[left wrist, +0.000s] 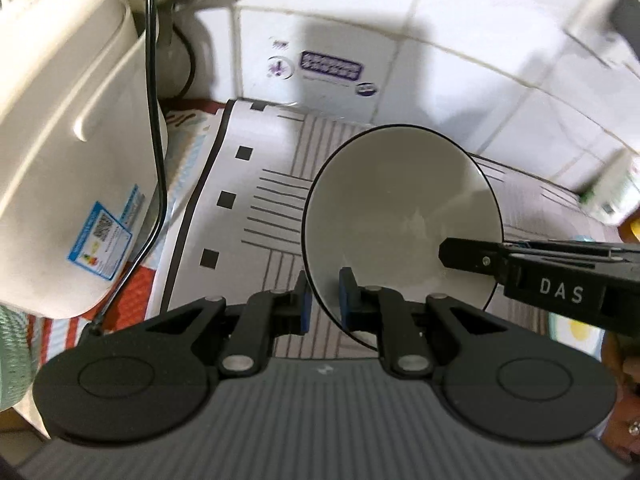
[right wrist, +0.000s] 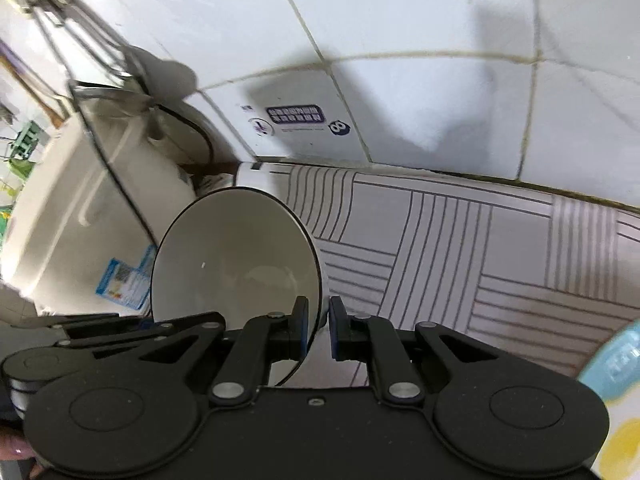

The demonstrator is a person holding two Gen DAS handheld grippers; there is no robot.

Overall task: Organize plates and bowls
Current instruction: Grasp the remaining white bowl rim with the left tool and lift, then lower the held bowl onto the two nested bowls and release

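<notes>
A white bowl with a thin black rim point(left wrist: 400, 216) is held up over a white mat with grey stripes point(left wrist: 272, 184). My left gripper point(left wrist: 325, 296) is shut on the bowl's rim at its near left side. My right gripper point(right wrist: 318, 330) is shut on the rim at the opposite side of the same bowl point(right wrist: 236, 264); one of its fingers point(left wrist: 476, 258) reaches over the bowl in the left wrist view. The bowl is tilted with its inside facing the cameras.
A large white rice cooker point(left wrist: 68, 132) with a black cord point(left wrist: 154, 92) stands at the left, close to the bowl. A white tiled wall point(left wrist: 460, 60) with purple stickers rises behind the mat. A blue and yellow patterned dish point(right wrist: 616, 400) lies at the right edge.
</notes>
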